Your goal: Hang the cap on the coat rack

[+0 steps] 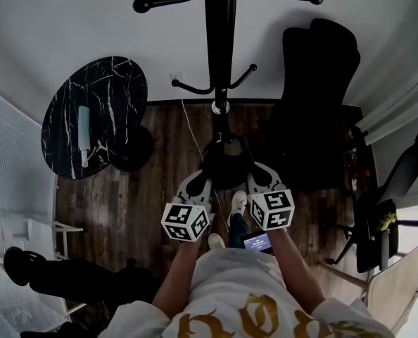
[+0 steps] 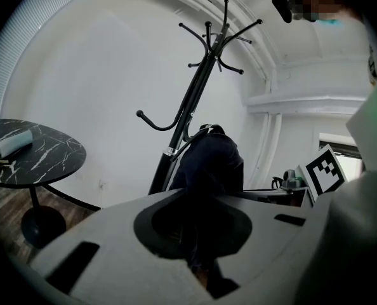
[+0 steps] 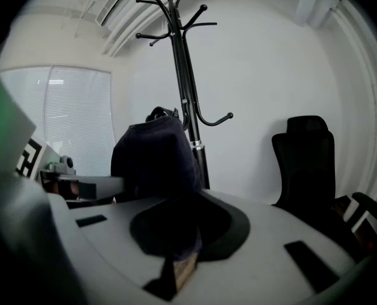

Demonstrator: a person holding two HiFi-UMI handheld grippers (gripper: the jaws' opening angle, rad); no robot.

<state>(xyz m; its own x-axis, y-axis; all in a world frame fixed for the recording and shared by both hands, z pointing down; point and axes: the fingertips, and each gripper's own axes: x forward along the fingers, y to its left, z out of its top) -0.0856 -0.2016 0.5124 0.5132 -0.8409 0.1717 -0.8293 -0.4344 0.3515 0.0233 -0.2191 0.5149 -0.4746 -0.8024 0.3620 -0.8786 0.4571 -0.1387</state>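
Dark navy cap [image 1: 226, 162] is held up between the two grippers, just on the near side of the black coat rack [image 1: 218, 48] pole. The left gripper [image 2: 198, 250] and the right gripper [image 3: 176, 246] each have their jaws clamped on its fabric. A black marble table [image 1: 117, 83] stands far left and a black chair [image 1: 318, 97] stands right.

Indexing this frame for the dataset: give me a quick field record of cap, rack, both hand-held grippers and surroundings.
cap: dark, held in front of the coat rack, on no hook yet
left hand-held gripper: shut on the cap's left side
right hand-held gripper: shut on the cap's right side
coat rack: black, upright pole, curved hooks at two levels, visible ones bare
surroundings: round marble table at left, black office chair at right
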